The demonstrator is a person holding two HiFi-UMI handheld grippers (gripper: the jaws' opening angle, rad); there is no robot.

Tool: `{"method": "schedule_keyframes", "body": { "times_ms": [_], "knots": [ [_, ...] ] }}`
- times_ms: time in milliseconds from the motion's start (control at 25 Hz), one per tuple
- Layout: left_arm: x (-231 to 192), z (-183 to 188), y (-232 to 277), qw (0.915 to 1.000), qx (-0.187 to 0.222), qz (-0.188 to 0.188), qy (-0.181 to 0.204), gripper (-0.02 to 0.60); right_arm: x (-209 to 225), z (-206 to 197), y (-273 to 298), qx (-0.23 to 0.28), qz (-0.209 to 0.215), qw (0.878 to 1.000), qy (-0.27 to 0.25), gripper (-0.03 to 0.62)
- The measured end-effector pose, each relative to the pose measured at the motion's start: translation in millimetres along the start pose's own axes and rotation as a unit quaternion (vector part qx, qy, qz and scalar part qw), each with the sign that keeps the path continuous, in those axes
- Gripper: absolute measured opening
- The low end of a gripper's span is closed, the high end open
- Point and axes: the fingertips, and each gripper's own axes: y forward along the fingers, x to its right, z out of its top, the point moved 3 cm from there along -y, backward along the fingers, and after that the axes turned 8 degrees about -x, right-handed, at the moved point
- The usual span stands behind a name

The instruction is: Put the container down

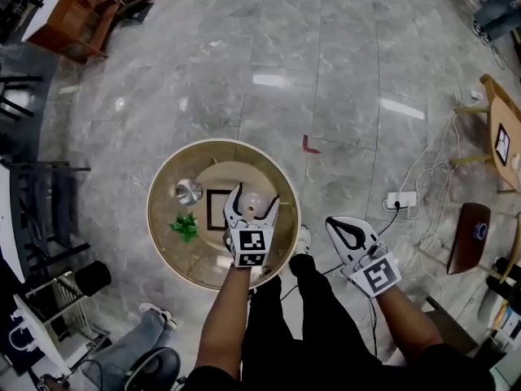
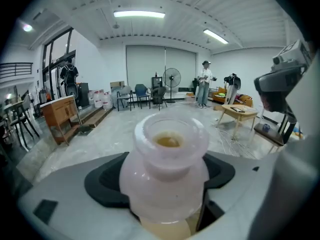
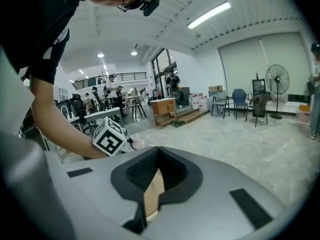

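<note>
A milky, translucent wide-mouthed container (image 1: 257, 205) stands upright over the round wooden table (image 1: 167, 187), near its middle. My left gripper (image 1: 252, 197) has its jaws spread wide around the container's body and is shut on it. In the left gripper view the container (image 2: 169, 169) fills the space between the black pads (image 2: 107, 181), and its base is hidden. My right gripper (image 1: 340, 225) hangs off the table's right side above the floor, shut and holding nothing. In the right gripper view its jaws (image 3: 159, 151) meet, with the left gripper's marker cube (image 3: 109, 136) beyond.
On the table lie a shiny metal cup (image 1: 188, 191), a green leafy piece (image 1: 185, 226) and a dark square frame (image 1: 218, 209). A power strip (image 1: 400, 199) with cables lies on the floor to the right, near a brown stool (image 1: 470, 235). A seated person's leg (image 1: 134, 344) shows bottom left.
</note>
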Motion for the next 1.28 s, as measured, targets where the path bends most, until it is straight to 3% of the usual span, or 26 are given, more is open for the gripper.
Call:
{"method": "schedule_keyframes", "body": {
  "times_ms": [160,360,600,880,1160,1280],
  "knots": [
    [-10.7,-28.4,45.0,0.9997,-0.015,0.013,-0.013,0.410,0.4,-20.0,24.8,0.007,0.012,1.000,0.016,0.000],
    [-23.0,-54.3,93.0,0.9982,-0.014,0.029,-0.050,0.409,-3.1,-57.1,44.6,-0.020,0.027,0.998,0.046,0.000],
    [-19.8,-79.4,136.7,0.9968,-0.057,0.041,-0.037,0.410,-15.4,-82.4,53.4,-0.030,0.052,0.996,0.069,0.000],
    [-17.3,-91.6,162.1,0.9962,-0.073,0.033,-0.036,0.410,-29.6,-99.1,57.1,-0.043,0.071,0.992,0.093,0.000],
    [-15.3,-93.6,166.4,0.9962,-0.062,0.030,-0.054,0.414,-24.2,-98.3,52.3,-0.042,0.070,0.991,0.102,0.000],
    [-14.8,-91.4,163.8,0.9961,-0.057,0.021,-0.064,0.463,-24.6,-95.5,51.0,-0.041,0.069,0.991,0.103,0.000]
  ]
}}
